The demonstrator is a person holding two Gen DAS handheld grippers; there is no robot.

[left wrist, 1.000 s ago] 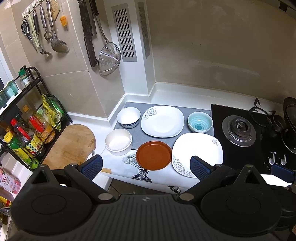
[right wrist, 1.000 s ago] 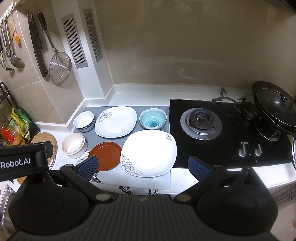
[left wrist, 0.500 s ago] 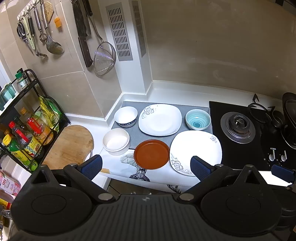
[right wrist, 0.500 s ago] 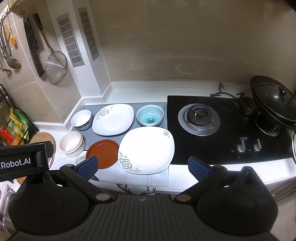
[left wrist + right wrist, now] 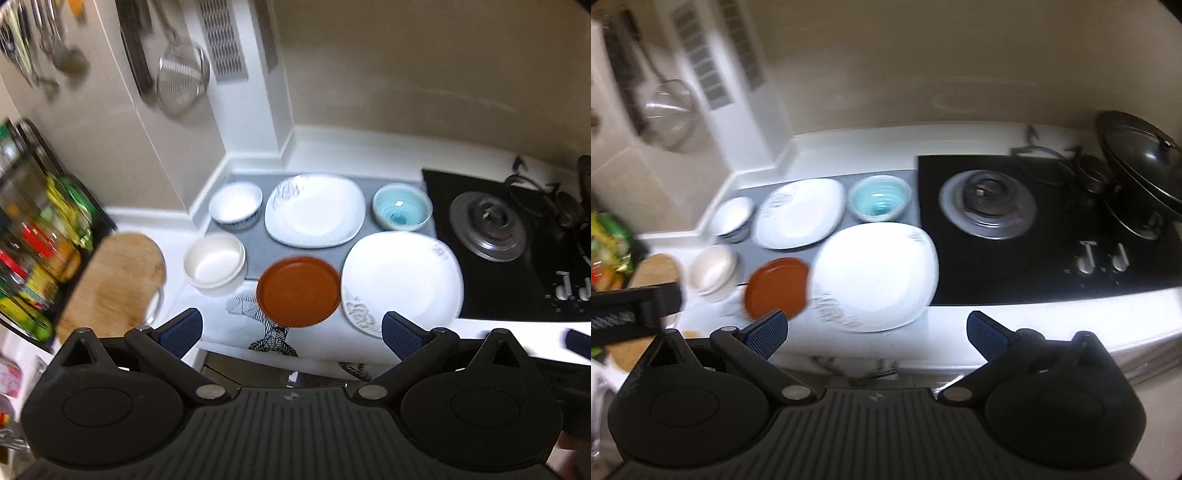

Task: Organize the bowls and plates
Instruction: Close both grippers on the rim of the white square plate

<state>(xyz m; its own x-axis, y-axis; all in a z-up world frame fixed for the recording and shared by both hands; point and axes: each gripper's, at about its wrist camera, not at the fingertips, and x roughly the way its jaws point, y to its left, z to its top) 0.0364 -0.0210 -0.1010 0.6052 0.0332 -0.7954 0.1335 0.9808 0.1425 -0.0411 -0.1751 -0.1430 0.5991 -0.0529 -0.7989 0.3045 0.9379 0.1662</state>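
Both claws (image 5: 291, 328) (image 5: 877, 326) spread above dishes

A glossy white square plate (image 5: 400, 278) and a second glazed white plate (image 5: 316, 210) look like smooth ceramic. A brown plate (image 5: 298, 291) has a duller, satin finish. A blue bowl (image 5: 402, 209) shows ridged glaze inside. They sit on a matt grey mat (image 5: 255, 258). A round cutting board (image 5: 110, 284) is pale wood. The stove top (image 5: 1027, 258) is shiny black glass. A metal mesh strainer (image 5: 183, 79) hangs on the wall.
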